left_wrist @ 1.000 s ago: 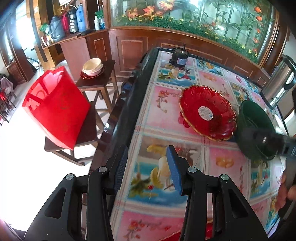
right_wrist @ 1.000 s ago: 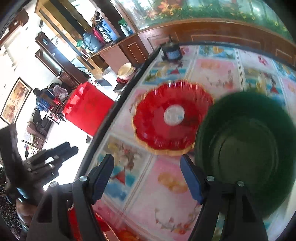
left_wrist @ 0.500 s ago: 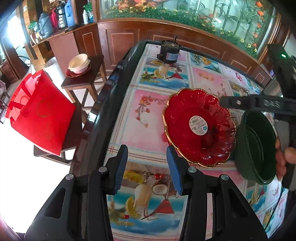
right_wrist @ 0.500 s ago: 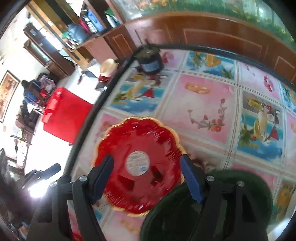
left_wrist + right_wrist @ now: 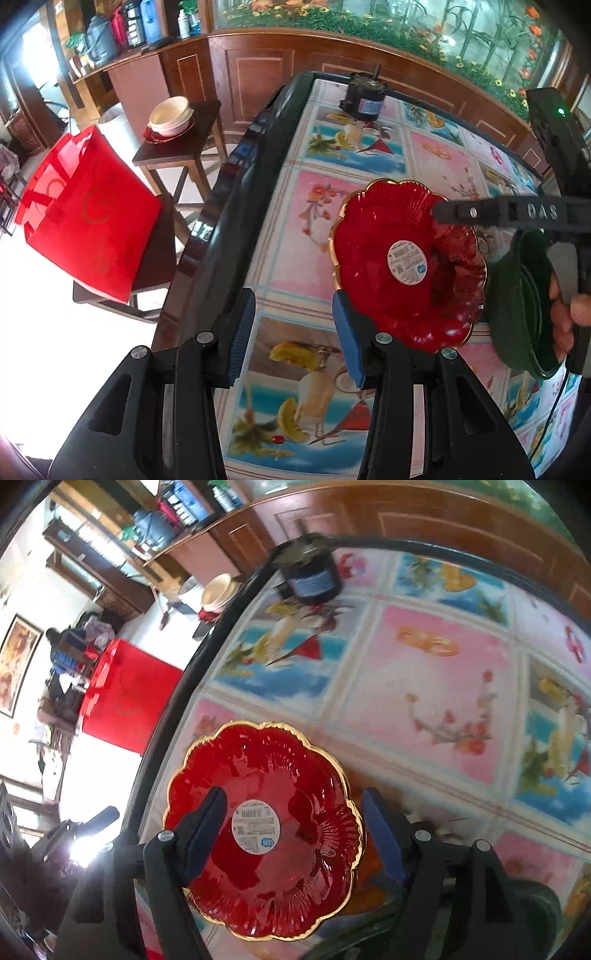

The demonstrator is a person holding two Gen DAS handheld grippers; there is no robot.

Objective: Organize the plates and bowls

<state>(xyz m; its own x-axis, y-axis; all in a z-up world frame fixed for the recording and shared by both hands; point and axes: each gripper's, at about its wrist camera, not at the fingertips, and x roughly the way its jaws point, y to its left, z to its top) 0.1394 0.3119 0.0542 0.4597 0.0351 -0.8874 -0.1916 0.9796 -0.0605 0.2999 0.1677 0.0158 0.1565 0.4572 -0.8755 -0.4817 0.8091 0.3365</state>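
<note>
While the red plate [image 5: 406, 258] lay flat on the patterned table [image 5: 369, 155] near its left edge, the left gripper [image 5: 291, 332] hung just left of it, jaws apart and holding nothing, probably parked clear so the other hand could work. Right of that, the right gripper [image 5: 291, 830] stood over the plate with its jaws wide, one blue pad over the plate's centre and the other past its gilt right rim; no pad pressed on it. I judged this a line-up for seizing the rim. Farthest right, the green bowl [image 5: 524, 302] sat just beside the plate, likely waiting to be stacked.
</note>
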